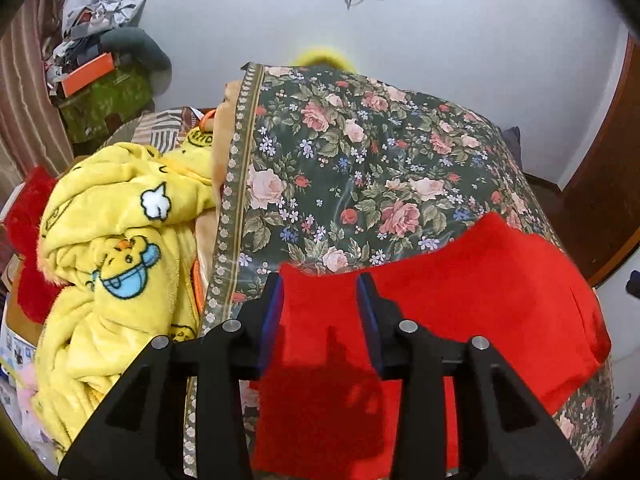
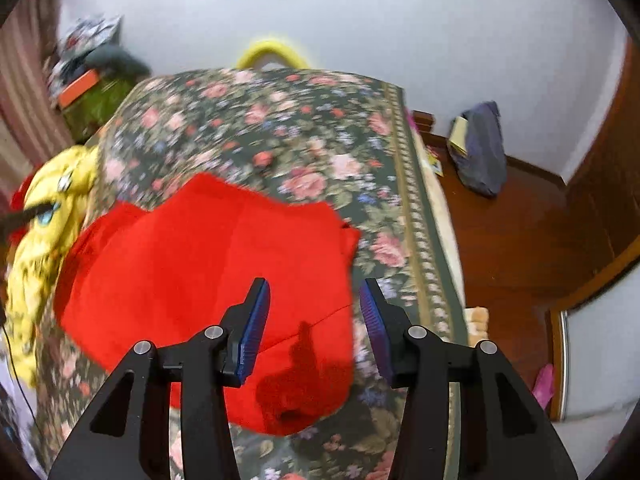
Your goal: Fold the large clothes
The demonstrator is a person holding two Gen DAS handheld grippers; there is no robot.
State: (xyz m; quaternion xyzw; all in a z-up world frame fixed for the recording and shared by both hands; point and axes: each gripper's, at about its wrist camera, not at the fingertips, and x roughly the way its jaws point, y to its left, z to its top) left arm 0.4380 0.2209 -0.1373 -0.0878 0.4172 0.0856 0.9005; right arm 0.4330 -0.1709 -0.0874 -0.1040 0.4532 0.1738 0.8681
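Your left gripper [image 1: 320, 284] is hovering over the near left part of the red fleece garment [image 1: 460, 292], jaws partly open, blue pads clear of the cloth, nothing clamped. Your right gripper [image 2: 314, 290] is sitting over the garment's right edge [image 2: 192, 264], jaws also partly apart and gripping nothing; its left pad is over red fabric, its right pad over the bedspread.

The garment is lying folded and fairly flat on the dark green floral bedspread [image 1: 360, 160], at the near end of the bed, spanning most of its width. Right-wrist view is showing a rounded bulge at the garment's near right corner.

The yellow plush blanket with cartoon chick prints [image 1: 120, 240] is sitting bunched up just left of the bedspread, apart from the red garment. A red fuzzy item [image 1: 28, 220] is lying beyond it at the far left edge. Right-wrist view is blurry.
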